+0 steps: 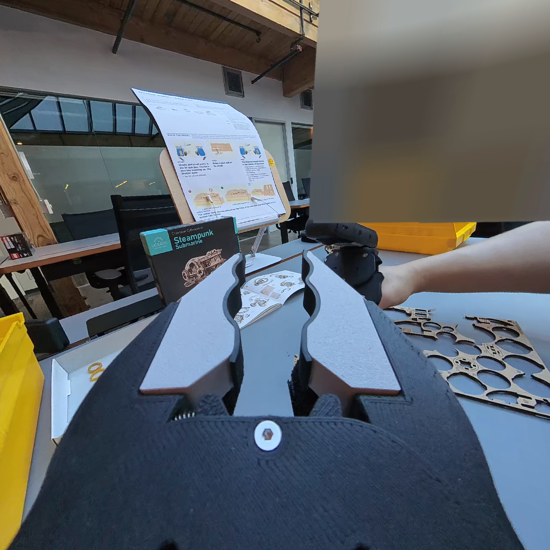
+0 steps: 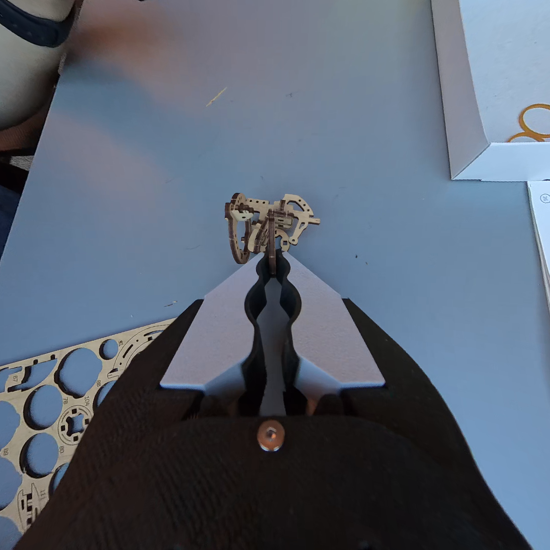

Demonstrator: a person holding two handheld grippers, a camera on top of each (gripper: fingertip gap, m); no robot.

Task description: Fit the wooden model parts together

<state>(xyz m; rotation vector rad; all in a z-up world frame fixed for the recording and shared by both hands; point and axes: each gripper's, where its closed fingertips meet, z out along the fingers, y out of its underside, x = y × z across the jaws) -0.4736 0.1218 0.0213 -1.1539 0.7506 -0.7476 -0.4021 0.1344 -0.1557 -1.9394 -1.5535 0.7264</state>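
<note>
1. Several small wooden parts are already joined into a subassembly [image 2: 268,226], so the build is under way but, judging by its size, far from a whole model
2. The right gripper [image 2: 272,265] pinches a thin plate at the near edge of the subassembly, holding it over the table [image 2: 148,208]; whether the far end touches the surface cannot be told
3. The left gripper [image 1: 272,262] is spread and carries nothing; it hangs above the table, aimed toward the booklet [image 1: 268,293] and the kit box [image 1: 190,259]
4. In the left wrist view the right gripper [image 1: 351,262] shows farther off with a bit of the wooden piece at its top
5. The sheet [image 2: 44,401] beside the right gripper has most of its round parts already pushed out, though some shapes remain in it; the same sheet [image 1: 476,357] lies to the right in the left view
6. A white tray [image 2: 476,119] holds yellow rubber bands [image 2: 535,125], not yet used
7. Left to do, I judge: pick the next part with the free gripper and press it onto the held piece, many times over
</note>
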